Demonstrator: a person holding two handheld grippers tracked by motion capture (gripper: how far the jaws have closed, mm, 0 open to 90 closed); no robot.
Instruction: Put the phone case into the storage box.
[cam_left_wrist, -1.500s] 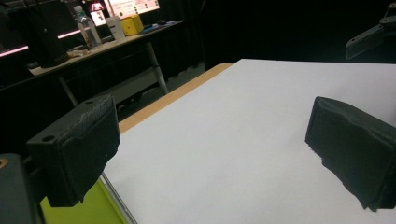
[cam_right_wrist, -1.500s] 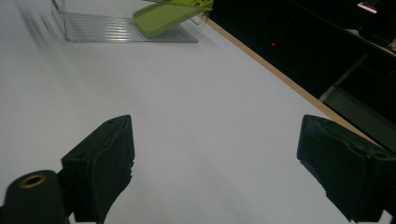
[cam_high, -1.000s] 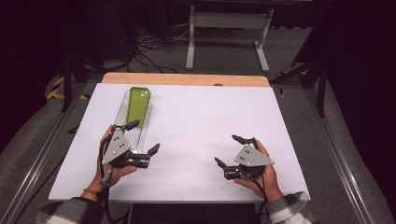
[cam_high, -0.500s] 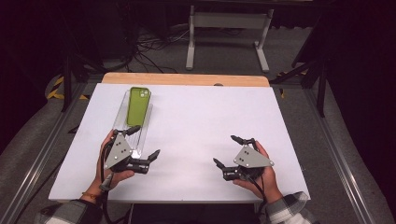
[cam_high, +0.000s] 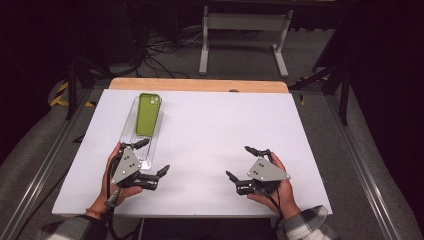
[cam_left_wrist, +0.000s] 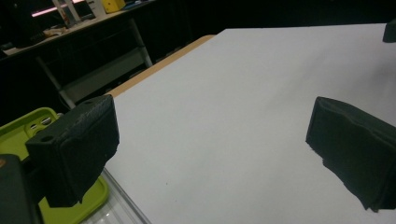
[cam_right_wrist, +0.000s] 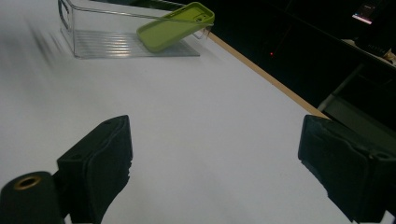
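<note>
A green phone (cam_high: 149, 114) leans in a clear plastic tray (cam_high: 129, 131) at the left of the white table, its top end propped on the tray's far rim. My left gripper (cam_high: 156, 156) is open at the tray's near end, with one jaw over the tray and nothing held. The left gripper view has the phone (cam_left_wrist: 18, 128) and tray (cam_left_wrist: 122, 211) beside its left jaw. At the right front my right gripper (cam_high: 237, 161) is open and empty. The right gripper view looks across the table at the phone (cam_right_wrist: 175, 28) and the tray (cam_right_wrist: 93, 44).
The white tabletop (cam_high: 220, 125) has a wooden strip (cam_high: 200, 85) along its far edge. Beyond it stand a metal frame (cam_high: 242, 22) and floor cables (cam_high: 165, 47). Metal rails (cam_high: 350, 150) run along both sides of the table.
My left gripper has drifted slightly toward the near edge of the table. The right gripper has hardly moved. Both stay open.
</note>
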